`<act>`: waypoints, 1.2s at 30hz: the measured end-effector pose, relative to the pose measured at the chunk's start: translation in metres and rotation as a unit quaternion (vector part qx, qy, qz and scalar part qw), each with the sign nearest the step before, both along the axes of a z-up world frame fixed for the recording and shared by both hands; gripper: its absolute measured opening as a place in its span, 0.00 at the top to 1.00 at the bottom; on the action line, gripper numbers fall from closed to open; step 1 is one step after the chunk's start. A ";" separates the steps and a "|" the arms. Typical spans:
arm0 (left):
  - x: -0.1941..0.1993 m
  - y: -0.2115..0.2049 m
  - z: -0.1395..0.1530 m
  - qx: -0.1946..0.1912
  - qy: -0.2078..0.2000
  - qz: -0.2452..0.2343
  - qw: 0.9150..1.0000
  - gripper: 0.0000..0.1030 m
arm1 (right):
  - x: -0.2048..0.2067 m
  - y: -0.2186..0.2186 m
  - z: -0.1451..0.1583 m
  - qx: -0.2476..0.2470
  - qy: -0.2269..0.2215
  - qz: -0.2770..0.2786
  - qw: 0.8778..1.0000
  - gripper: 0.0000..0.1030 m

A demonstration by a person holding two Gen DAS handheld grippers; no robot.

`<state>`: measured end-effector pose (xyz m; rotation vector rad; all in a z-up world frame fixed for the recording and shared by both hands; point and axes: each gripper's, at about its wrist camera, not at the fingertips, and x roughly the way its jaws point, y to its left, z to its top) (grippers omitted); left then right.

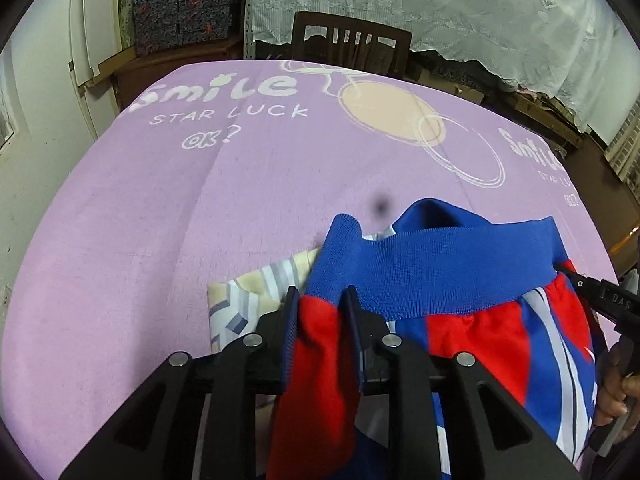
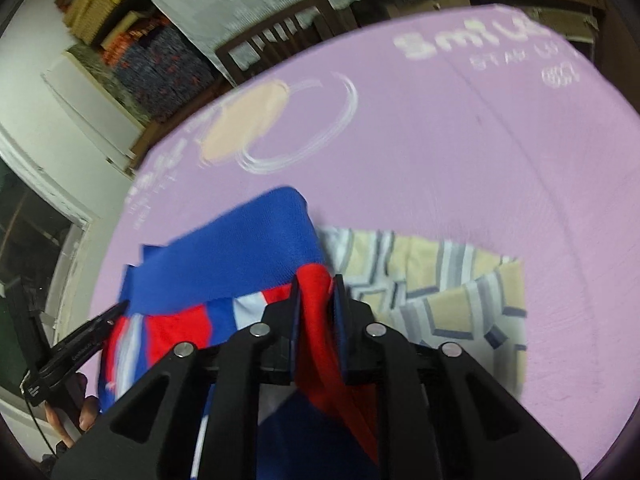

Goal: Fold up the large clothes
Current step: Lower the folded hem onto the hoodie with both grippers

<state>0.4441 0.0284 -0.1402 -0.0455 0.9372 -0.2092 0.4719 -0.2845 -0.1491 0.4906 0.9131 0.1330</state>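
Holding: my left gripper point(image 1: 320, 300) has red fabric of the red, blue and white sports garment with a blue ribbed waistband point(image 1: 432, 276) between its narrow jaws; whether the pads press it I cannot tell.
Right gripper point(image 2: 316, 292): my jaws are pinched narrow on a red fold of the same garment.
Garment: it hangs between my 2 grippers, waistband stretched across, above the purple printed tablecloth point(image 1: 160, 208).
Beneath: a folded cream cloth with grey and white stripes point(image 2: 440, 292) lies on the tablecloth, just beside the garment.
Background: a dark wooden chair point(image 1: 352, 40) stands at the far table edge, before a white lace curtain point(image 1: 440, 4).
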 end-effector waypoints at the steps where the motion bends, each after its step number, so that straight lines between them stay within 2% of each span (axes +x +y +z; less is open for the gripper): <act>1: 0.000 0.000 -0.001 -0.002 0.001 0.001 1.000 0.75 | 0.000 0.001 0.000 -0.004 -0.003 0.001 1.000 0.87; 6: -0.003 0.000 0.000 0.007 0.003 0.010 1.000 0.67 | -0.001 0.005 -0.001 -0.018 -0.015 0.000 1.000 0.86; 8: -0.008 0.003 0.005 0.003 0.007 0.018 1.000 0.59 | 0.000 0.000 -0.001 -0.001 -0.004 -0.002 1.000 0.82; 9: -0.014 0.004 0.011 0.002 0.002 0.020 1.000 0.59 | -0.003 -0.006 0.001 0.017 0.007 -0.011 1.000 0.77; 11: -0.029 0.004 0.026 0.001 -0.017 0.013 1.000 0.58 | -0.012 -0.014 0.009 0.034 0.011 -0.023 0.999 0.74; 16: -0.072 -0.015 0.070 -0.002 -0.072 -0.011 0.997 0.46 | -0.049 -0.001 0.056 0.016 -0.047 -0.005 0.999 0.74; 20: -0.092 -0.040 0.086 -0.007 -0.092 -0.036 0.995 0.38 | -0.069 0.037 0.082 0.020 -0.081 0.054 0.995 0.74; 24: -0.090 -0.058 0.071 -0.011 -0.075 -0.045 0.996 0.37 | -0.069 0.070 0.080 0.059 -0.074 0.111 0.989 0.74; 30: -0.070 -0.054 0.021 0.001 -0.019 -0.033 0.999 0.37 | -0.058 0.070 0.035 0.103 -0.021 0.113 0.988 0.75; 31: -0.067 -0.051 0.011 0.003 -0.010 -0.032 0.999 0.33 | -0.057 0.068 0.028 0.105 -0.014 0.113 0.988 0.77; 32: -0.064 -0.049 0.003 0.002 -0.004 -0.031 1.000 0.25 | -0.056 0.066 0.021 0.103 -0.009 0.113 0.988 0.78; 34: -0.061 -0.042 -0.003 -0.002 -0.004 -0.028 1.000 0.21 | -0.057 0.060 0.009 0.108 -0.001 0.114 0.988 0.86; 36: -0.061 -0.042 -0.003 -0.001 -0.003 -0.028 1.000 0.20 | -0.059 0.054 0.004 0.107 -0.002 0.116 0.988 0.99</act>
